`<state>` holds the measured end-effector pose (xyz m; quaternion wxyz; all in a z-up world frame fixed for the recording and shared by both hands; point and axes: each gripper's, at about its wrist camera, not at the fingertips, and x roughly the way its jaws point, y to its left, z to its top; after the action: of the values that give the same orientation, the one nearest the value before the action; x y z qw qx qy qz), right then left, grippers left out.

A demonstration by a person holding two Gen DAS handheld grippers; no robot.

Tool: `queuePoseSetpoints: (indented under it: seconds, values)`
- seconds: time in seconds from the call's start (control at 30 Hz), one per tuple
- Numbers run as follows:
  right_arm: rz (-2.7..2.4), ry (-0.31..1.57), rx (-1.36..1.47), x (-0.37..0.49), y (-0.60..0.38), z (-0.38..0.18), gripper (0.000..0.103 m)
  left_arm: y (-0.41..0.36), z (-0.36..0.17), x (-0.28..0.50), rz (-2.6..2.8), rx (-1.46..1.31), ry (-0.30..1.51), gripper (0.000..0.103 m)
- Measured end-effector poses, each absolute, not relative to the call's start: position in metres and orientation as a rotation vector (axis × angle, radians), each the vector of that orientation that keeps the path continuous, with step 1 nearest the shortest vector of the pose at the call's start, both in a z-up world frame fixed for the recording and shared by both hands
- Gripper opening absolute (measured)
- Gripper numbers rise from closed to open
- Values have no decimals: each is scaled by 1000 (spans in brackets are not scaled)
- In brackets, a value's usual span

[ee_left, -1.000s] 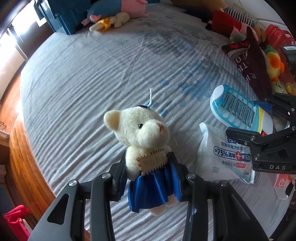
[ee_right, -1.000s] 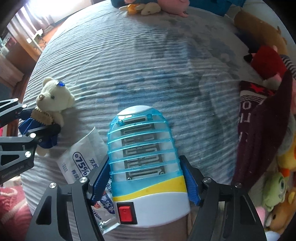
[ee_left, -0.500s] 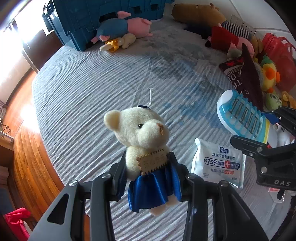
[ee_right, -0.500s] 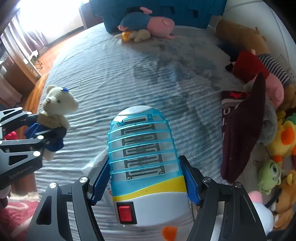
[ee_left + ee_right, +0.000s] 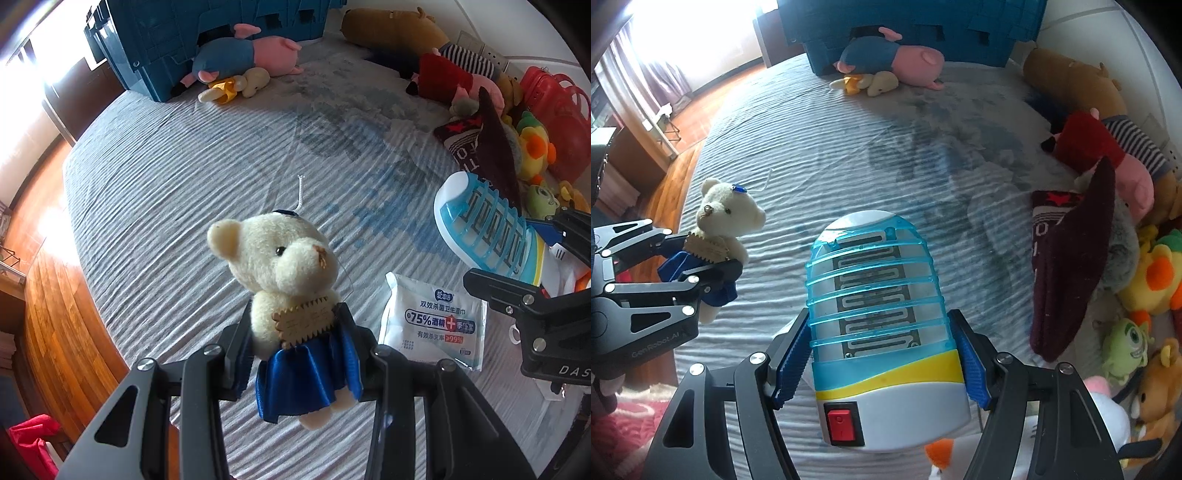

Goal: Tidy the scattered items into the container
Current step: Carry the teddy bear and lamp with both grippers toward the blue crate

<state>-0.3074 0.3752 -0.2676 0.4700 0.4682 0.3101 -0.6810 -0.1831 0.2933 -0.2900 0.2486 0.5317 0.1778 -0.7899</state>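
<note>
My left gripper (image 5: pixel 299 354) is shut on a cream teddy bear (image 5: pixel 284 266) in a blue satin skirt and holds it above the grey striped bed (image 5: pixel 177 192). The bear also shows in the right wrist view (image 5: pixel 720 221). My right gripper (image 5: pixel 882 354) is shut on a blue, yellow and white mosquito lamp (image 5: pixel 879 306) with a red switch, also lifted; it shows in the left wrist view (image 5: pixel 487 232). A dark blue crate (image 5: pixel 192 40) stands at the bed's far end (image 5: pixel 923 29). A white wet-wipes pack (image 5: pixel 436 325) lies on the bed.
A pink and blue pig plush (image 5: pixel 890 55) and a small yellow plush (image 5: pixel 868 83) lie in front of the crate. Several plush toys, a dark red cloth (image 5: pixel 1071 258) and a red bag (image 5: pixel 554 107) crowd the right side. Wooden floor (image 5: pixel 55 314) lies left of the bed.
Both grippers have risen and tilted up with the bear and the lamp held; the blue crate and far plush toys have come further into view.
</note>
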Motion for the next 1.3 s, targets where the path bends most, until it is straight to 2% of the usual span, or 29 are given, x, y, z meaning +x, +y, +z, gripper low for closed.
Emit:
queuePoseSetpoints:
  seconds: [0.67, 0.93, 1.3]
  values:
    - [-1744, 721, 1105, -250, 363, -230, 71, 267, -254, -129, -2223, 1366, 481, 39]
    - [-1796, 693, 1065, -206, 317, -211, 71, 220, -238, -83, -2250, 1324, 462, 39]
    - [-1899, 552, 1034, -137, 230, -194, 71, 124, -198, -14, -2295, 1221, 369, 39]
